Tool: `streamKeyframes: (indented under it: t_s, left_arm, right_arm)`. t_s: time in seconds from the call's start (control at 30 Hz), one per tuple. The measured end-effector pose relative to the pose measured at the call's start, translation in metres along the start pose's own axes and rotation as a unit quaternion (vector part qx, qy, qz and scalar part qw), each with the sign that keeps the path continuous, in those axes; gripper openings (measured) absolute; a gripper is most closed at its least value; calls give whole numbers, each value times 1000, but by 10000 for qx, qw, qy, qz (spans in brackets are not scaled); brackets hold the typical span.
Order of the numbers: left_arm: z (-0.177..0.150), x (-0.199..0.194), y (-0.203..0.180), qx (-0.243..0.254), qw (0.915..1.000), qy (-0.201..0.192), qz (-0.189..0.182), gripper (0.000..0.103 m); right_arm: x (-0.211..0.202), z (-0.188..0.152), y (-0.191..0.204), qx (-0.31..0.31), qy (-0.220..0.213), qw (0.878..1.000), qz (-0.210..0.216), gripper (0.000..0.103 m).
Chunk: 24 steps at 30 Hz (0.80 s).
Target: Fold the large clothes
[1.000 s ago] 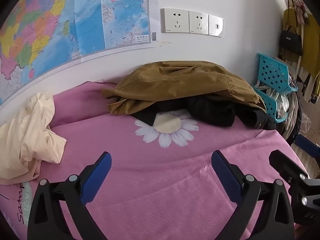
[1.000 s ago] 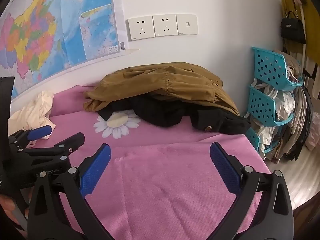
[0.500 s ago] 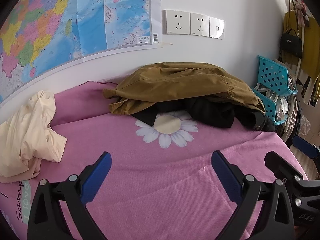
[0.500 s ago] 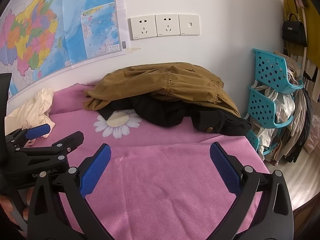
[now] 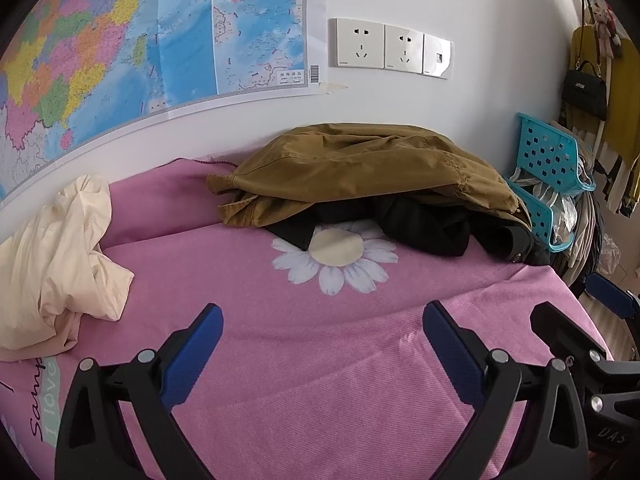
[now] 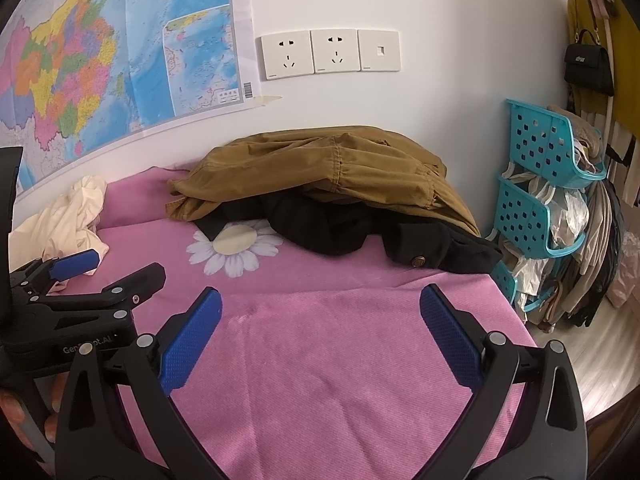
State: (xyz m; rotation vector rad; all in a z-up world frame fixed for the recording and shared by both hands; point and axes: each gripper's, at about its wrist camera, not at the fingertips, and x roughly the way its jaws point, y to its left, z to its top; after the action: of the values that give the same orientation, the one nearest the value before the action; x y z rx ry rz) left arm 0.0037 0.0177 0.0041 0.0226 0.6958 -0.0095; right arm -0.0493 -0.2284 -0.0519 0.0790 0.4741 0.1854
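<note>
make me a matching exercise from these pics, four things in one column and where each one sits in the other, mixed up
Things:
1. brown jacket
2. black garment
3. cream garment
4. teal baskets

Places:
A. crumpled at the left side of the pink bedspread
B. stacked on the floor past the bed's right edge
C. on top of the pile by the wall
D. under the brown jacket, partly over the daisy print

Pairs: 1-C, 2-D, 3-A, 4-B
</note>
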Motion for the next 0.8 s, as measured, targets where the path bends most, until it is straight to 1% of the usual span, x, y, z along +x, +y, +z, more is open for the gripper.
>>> streamKeyframes:
  t_s: [0.8]
  left_arm:
    - [-2,0,1,-67,10000,9,-4,97]
  right_arm:
    - [0,0,2,-39,1,10000,-3,98]
